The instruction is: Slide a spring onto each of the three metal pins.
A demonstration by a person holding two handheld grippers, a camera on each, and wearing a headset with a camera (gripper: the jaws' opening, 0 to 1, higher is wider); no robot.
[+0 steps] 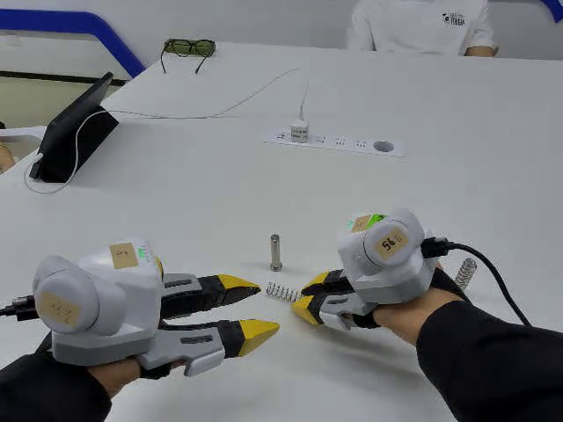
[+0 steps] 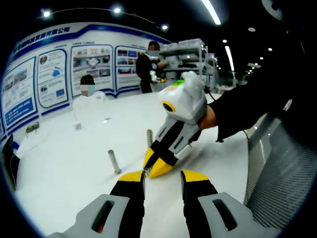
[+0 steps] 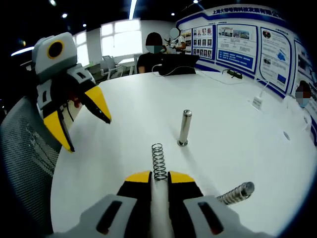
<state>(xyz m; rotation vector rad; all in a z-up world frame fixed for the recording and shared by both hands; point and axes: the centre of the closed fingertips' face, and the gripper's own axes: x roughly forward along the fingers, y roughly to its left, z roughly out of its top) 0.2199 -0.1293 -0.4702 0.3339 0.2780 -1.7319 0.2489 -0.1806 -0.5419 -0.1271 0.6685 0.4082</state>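
Right gripper [image 1: 306,297] is down low on the table [image 1: 220,176], tips pointing left. Its fingers [image 3: 138,177] are almost together, with only a thin slit between the yellow tips. The near end of the spring [image 1: 281,292] sits in that slit, and it looks pinched, though the contact is hard to confirm from here. The rest of the spring lies flat on the table, stretching away from the tips toward the left gripper [image 1: 251,306].

Left gripper is level with it, facing it, tips near the spring's free end but apart from it. Its fingers [image 2: 130,177] are spread wide with nothing between them.

The pin [image 1: 275,252] stands upright just beyond the spring, bare, touching neither gripper. A second pin [image 1: 464,272] lies tilted on the table on the far side of the right gripper, with a coil around its shaft.

Further back on the table, a power strip [image 1: 334,141] with a white plug in it.
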